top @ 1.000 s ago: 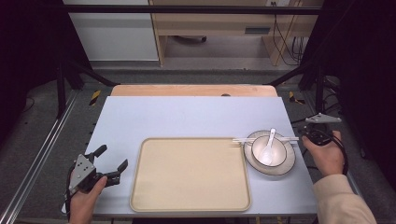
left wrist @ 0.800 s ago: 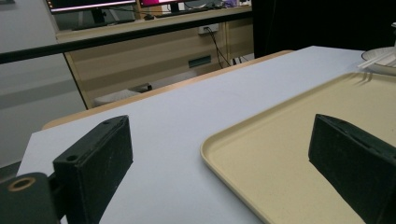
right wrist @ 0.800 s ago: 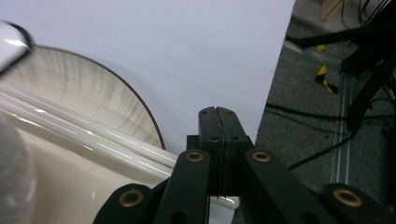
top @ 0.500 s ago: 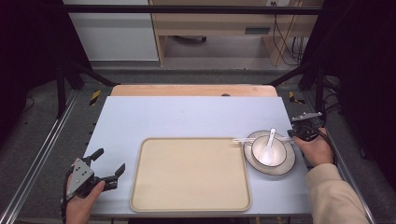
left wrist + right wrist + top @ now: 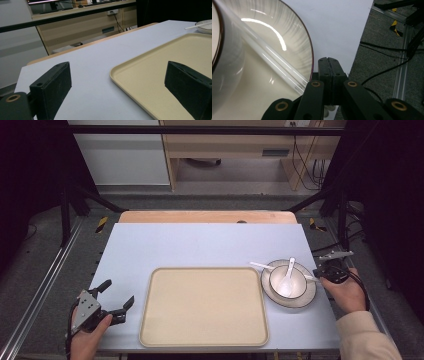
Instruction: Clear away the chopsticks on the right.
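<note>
A table (image 5: pixel 200 242) fills the middle of the high view. A tray (image 5: pixel 204 306) lies on it at lower centre, close to the near edge. Just right of the tray sits a plate (image 5: pixel 306 296), with a bowl (image 5: pixel 279 276) standing on it and a spoon (image 5: pixel 287 279) resting in the bowl. A pair of chopsticks (image 5: pixel 261 265) lies across the plate, one end sticking out at its upper left toward the tray's far right corner. The right gripper (image 5: pixel 327 271) sits at the plate's right rim, at the chopsticks' other end. The left gripper (image 5: pixel 119 301) rests at lower left, beside the tray's left edge. Behind the table, at top centre, stands a desk (image 5: pixel 235 150).
</note>
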`<control>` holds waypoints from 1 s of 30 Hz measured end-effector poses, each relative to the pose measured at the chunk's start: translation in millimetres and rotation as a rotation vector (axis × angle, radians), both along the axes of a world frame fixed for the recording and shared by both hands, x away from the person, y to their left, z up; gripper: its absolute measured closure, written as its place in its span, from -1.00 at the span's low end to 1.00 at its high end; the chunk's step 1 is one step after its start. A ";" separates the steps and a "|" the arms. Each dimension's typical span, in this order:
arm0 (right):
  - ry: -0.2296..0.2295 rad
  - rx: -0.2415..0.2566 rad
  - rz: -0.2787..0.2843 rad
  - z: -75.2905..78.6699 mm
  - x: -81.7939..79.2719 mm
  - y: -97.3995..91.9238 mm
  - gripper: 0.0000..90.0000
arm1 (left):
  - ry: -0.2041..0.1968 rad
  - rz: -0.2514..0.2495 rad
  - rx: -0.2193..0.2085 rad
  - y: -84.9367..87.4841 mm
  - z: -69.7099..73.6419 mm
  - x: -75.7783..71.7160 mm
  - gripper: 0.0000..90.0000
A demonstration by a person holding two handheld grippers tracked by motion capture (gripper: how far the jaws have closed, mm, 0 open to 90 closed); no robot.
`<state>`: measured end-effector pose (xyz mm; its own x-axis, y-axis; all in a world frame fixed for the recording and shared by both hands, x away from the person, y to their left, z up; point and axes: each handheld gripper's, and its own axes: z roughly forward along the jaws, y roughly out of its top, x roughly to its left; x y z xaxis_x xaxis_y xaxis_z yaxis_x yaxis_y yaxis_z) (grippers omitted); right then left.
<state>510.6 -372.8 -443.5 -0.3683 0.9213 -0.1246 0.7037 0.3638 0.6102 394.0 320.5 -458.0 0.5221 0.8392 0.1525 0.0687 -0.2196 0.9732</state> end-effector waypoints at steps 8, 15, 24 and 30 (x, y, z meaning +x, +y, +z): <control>-0.090 0.060 0.028 5.5 -20.6 -8.5 0.87 | 0.001 0.006 -0.003 0.2 0.7 0.1 -0.85; -0.134 0.082 0.166 12.8 -22.0 4.0 0.67 | 0.004 -0.005 0.008 -4.4 0.0 0.1 -0.85; -0.098 0.079 0.196 7.1 -16.2 4.9 0.68 | 0.009 0.001 0.004 -1.4 -1.0 0.5 -0.85; -0.089 0.080 0.207 5.4 -16.2 6.1 0.70 | 0.010 -0.004 0.009 -2.9 -1.0 0.5 -0.85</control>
